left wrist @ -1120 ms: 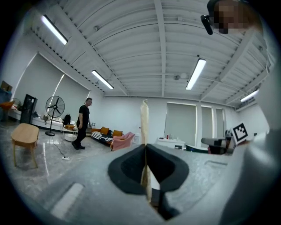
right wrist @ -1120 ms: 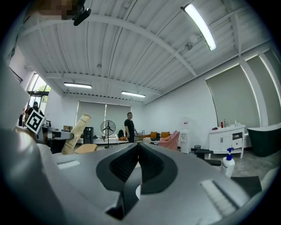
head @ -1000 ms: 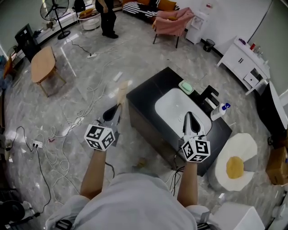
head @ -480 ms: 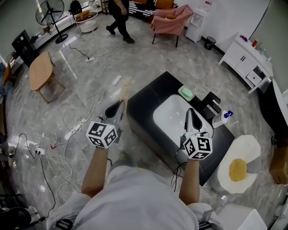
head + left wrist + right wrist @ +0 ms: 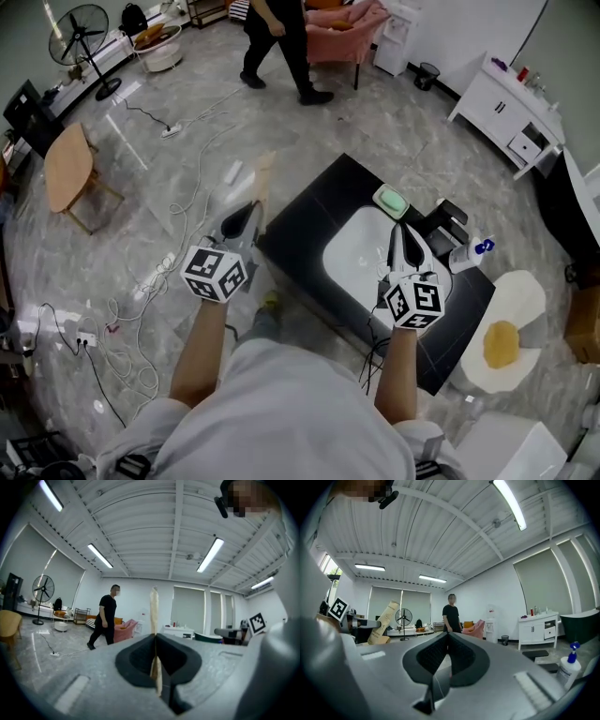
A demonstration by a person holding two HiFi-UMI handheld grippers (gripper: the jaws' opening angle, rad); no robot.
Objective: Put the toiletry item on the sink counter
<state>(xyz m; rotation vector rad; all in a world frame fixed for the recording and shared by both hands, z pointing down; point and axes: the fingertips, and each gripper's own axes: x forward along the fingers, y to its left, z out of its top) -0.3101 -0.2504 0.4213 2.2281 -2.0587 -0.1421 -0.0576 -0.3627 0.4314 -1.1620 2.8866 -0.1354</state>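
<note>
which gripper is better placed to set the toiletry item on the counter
Left: the left gripper is shut on the tan box beside the black counter; the right gripper is shut, empty, over the basin.

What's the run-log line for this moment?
left hand-held gripper: shut on tan carton, over floor beside counter | right hand-held gripper: shut, empty, above basin | sink counter: carton not yet placed

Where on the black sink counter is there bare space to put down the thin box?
The wide black strip of the counter left of the white basin is bare. The far and right side is crowded: a green soap dish and a spray bottle.
</note>
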